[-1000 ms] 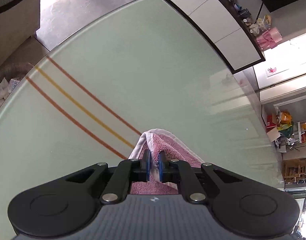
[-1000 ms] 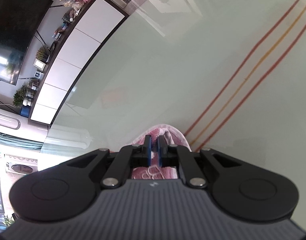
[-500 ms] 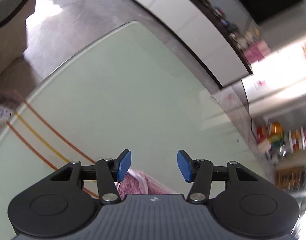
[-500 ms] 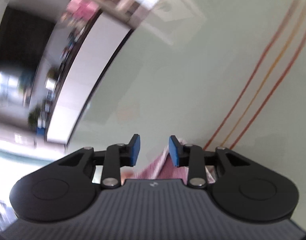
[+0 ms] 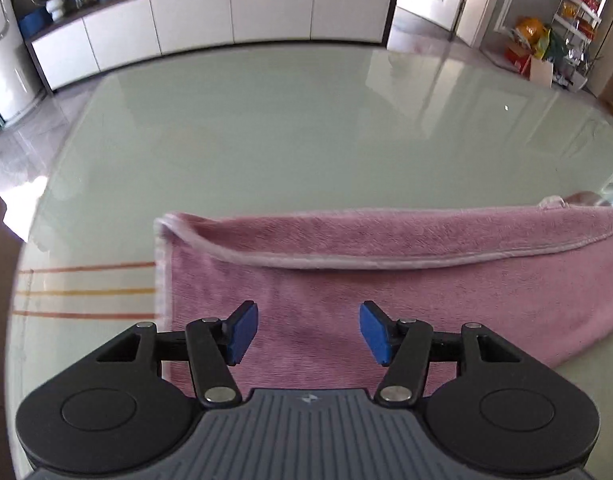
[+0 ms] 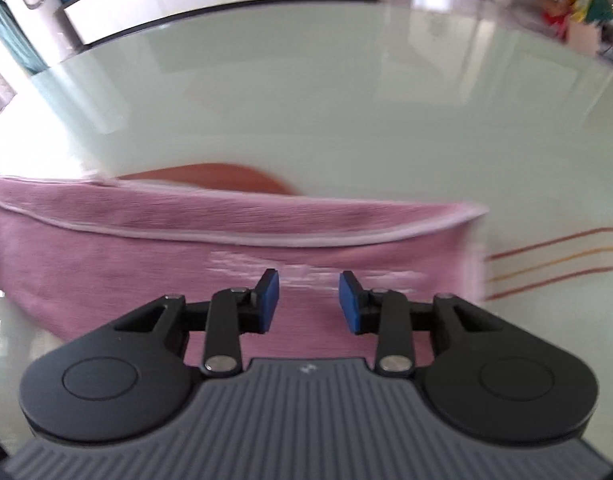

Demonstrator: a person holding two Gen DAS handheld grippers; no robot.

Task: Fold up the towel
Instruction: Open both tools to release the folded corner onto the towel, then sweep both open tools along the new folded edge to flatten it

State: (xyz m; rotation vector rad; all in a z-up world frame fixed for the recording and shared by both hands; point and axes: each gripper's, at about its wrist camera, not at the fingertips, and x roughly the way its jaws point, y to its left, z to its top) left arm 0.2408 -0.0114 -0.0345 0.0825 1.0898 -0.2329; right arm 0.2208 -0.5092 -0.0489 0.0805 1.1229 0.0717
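Note:
A pink towel lies folded in a long strip on the pale green glass table, its pale hem running across the upper layer. My left gripper hovers over the strip's left part; its jaws are opening, and nothing is between the blue pads. In the right wrist view the same towel stretches leftward, blurred by motion. My right gripper stands open above the towel's right part, holding nothing. The towel's near edge is hidden behind both gripper bodies.
Red and yellow stripes run under the glass to the left of the towel, and the stripes continue past its right end. A brown rounded shape shows beyond the towel. White cabinets line the far wall; cluttered shelves stand far right.
Both grippers were shut on towel corners a second ago. They have let go, opened, rolled and swung back, so the whole folded strip now lies in view beneath them.

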